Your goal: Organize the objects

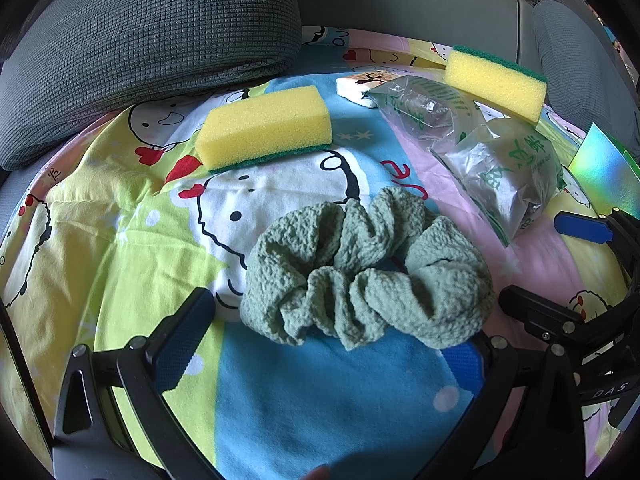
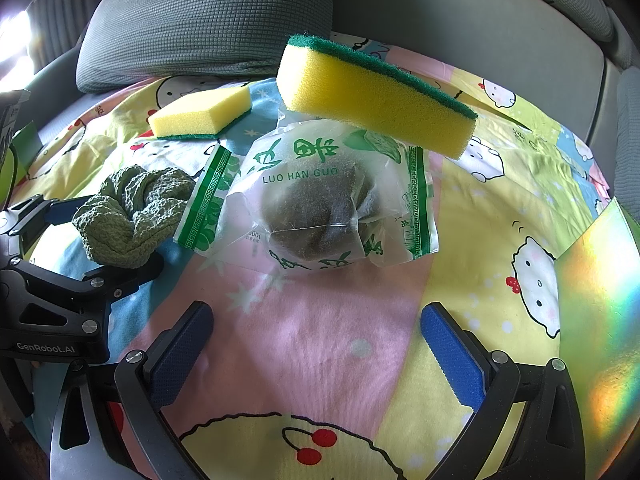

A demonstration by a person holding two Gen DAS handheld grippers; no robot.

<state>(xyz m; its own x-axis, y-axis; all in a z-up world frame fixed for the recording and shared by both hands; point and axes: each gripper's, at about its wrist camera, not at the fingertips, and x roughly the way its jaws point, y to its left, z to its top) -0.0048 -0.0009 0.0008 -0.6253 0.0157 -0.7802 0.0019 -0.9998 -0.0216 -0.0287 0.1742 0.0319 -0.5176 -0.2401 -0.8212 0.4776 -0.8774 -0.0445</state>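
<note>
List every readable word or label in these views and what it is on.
"LUO HAN GUO": on the front bag, under large green characters I cannot read.
"GenRobot.AI": on the left gripper body.
"DAS": partial, on the right gripper body.
Small print on the bags: too blurred.

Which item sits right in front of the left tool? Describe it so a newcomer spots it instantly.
Start from the cartoon-print sheet spread over the grey seat. Just ahead of the open left tool, on the blue patch, lies the green scrunchie, a ruffled ring of nubby sage fabric. Unlike the blocky yellow sponges and the crinkly clear fruit packets behind it, it is soft, matte and gathered in folds.
</note>
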